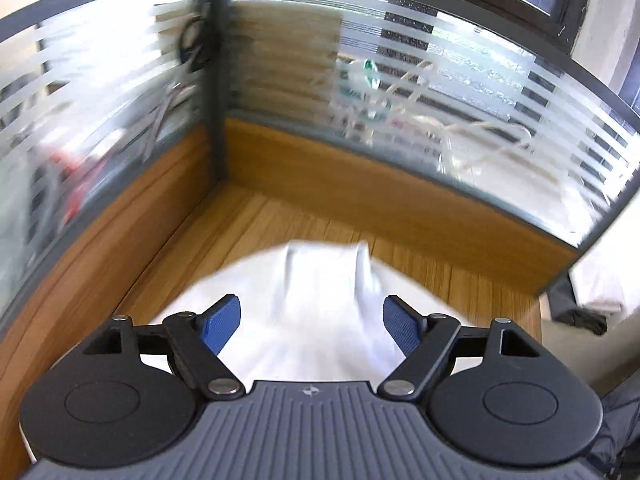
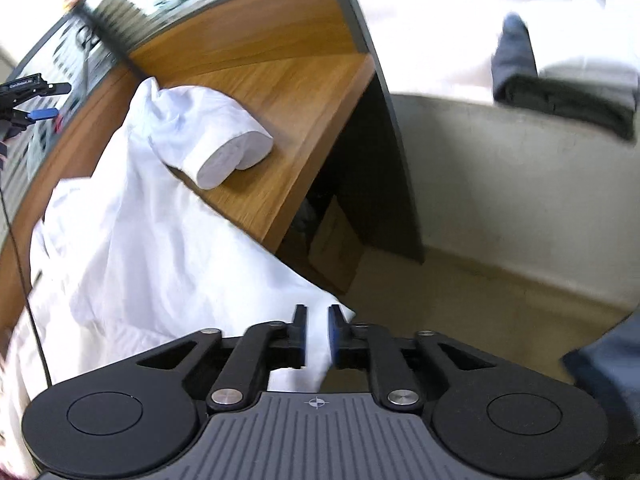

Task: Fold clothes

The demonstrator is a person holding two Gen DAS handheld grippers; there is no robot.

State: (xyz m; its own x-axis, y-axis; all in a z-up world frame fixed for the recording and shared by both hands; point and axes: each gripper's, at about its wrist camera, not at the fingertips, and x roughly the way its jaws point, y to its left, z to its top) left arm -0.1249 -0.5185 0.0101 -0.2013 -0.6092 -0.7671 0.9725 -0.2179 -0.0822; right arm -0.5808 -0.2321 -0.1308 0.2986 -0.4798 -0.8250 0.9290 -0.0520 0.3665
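Note:
A white shirt (image 1: 312, 280) lies spread on the wooden desk (image 1: 260, 216). My left gripper (image 1: 312, 320) hovers above it, jaws wide open with nothing between the blue pads. In the right wrist view the shirt (image 2: 140, 240) drapes over the desk (image 2: 304, 92) and hangs past its front edge. One short sleeve (image 2: 224, 140) lies out to the right with its cuff gaping. My right gripper (image 2: 319, 320) has its jaws nearly together on a corner of the shirt's hem, just off the desk edge. A blue pad (image 2: 44, 113) of the left gripper shows at the far left.
A striped frosted-glass partition (image 1: 440, 80) with a wooden base walls the desk at the back and left, meeting at a dark post (image 1: 218, 80). A cardboard box (image 2: 336, 248) sits under the desk. Dark clothing (image 2: 560, 96) lies on a ledge beyond the floor (image 2: 480, 300).

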